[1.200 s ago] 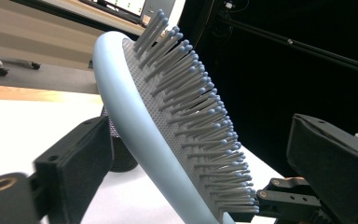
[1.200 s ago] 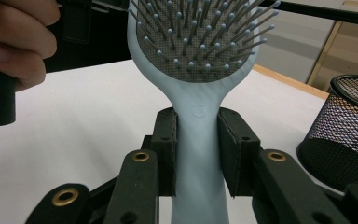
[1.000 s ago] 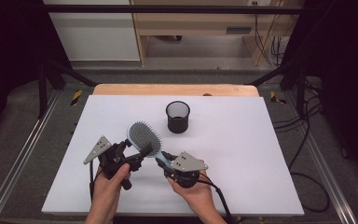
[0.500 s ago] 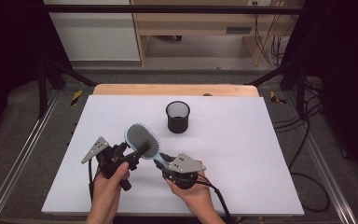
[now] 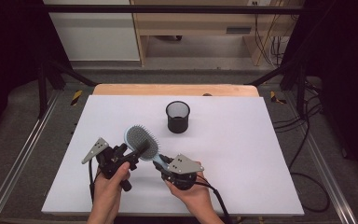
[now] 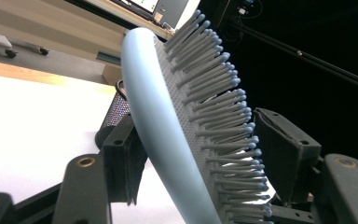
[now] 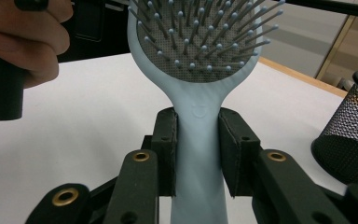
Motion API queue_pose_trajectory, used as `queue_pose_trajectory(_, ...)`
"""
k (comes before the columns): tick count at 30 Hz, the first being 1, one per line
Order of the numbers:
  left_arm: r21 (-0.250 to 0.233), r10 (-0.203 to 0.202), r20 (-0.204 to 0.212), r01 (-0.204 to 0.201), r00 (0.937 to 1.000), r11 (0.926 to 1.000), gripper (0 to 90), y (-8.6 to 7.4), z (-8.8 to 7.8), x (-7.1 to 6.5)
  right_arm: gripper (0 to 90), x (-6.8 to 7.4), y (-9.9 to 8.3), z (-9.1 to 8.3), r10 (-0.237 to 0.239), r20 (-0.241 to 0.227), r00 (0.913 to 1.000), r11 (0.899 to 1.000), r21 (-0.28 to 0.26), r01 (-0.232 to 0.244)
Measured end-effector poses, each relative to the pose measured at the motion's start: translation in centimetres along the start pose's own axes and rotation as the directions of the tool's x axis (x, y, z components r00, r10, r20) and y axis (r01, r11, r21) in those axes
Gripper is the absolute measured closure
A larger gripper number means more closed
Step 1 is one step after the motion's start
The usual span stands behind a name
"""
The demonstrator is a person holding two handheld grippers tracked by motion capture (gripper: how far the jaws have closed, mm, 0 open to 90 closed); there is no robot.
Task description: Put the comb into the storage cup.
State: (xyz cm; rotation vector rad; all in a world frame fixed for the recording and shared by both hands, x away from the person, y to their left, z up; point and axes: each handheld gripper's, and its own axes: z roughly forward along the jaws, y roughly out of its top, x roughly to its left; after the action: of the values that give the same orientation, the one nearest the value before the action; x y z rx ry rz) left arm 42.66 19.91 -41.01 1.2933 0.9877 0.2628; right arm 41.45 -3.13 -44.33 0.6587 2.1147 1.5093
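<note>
While my right claw (image 7: 196, 154) clamps the hairbrush (image 5: 142, 143) by its handle, holding it clear above the table (image 5: 261, 154), my left claw (image 6: 200, 154) has just been closing around the brush head; I cannot tell whether its pads bear yet. Risk noted: soft bristles (image 6: 214, 93) may give unevenly, letting the head twist. The mesh cup (image 5: 177, 116) stands apart.

The high view looks forward and down from above the near edge of the worktop (image 5: 242, 154), taking in its whole white surface. The left gripper view sits very close, looking up along the hairbrush (image 6: 168, 140) edge-on. The right gripper view faces its bristles at close range. All three share the hairbrush and the mesh cup (image 5: 177, 116).
</note>
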Motion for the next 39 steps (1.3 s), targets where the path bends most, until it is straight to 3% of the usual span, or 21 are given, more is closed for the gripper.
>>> queue_pose_trajectory(5, -0.005, -0.043, 0.001, 0.043, 0.9991, 0.9991, 41.0, -0.12, -0.13, 0.12, 69.4, 0.24, -0.24, 0.35, 0.000, 0.000, 1.0000, 1.000, 0.016, 0.000)
queue_pose_trajectory(15, -0.018, -0.042, 0.023, 0.042, 0.9988, 0.9989, 46.9, -0.21, -0.33, -0.16, 69.5, 0.45, -0.35, 0.65, 0.002, 0.003, 1.0000, 1.000, 0.026, -0.002)
queue_pose_trajectory(28, -0.039, -0.100, 0.041, 0.101, 0.9942, 0.9941, 51.4, -0.39, -0.67, 0.28, 69.5, 0.68, -0.35, 0.94, -0.001, 0.001, 1.0000, 0.999, 0.033, 0.001)
queue_pose_trajectory(39, -0.045, -0.088, 0.051, 0.091, 0.9948, 0.9949, 52.1, -0.44, -0.49, -0.11, 69.2, 0.46, -0.32, 0.59, 0.008, -0.008, 0.9999, 1.000, 0.028, -0.008)
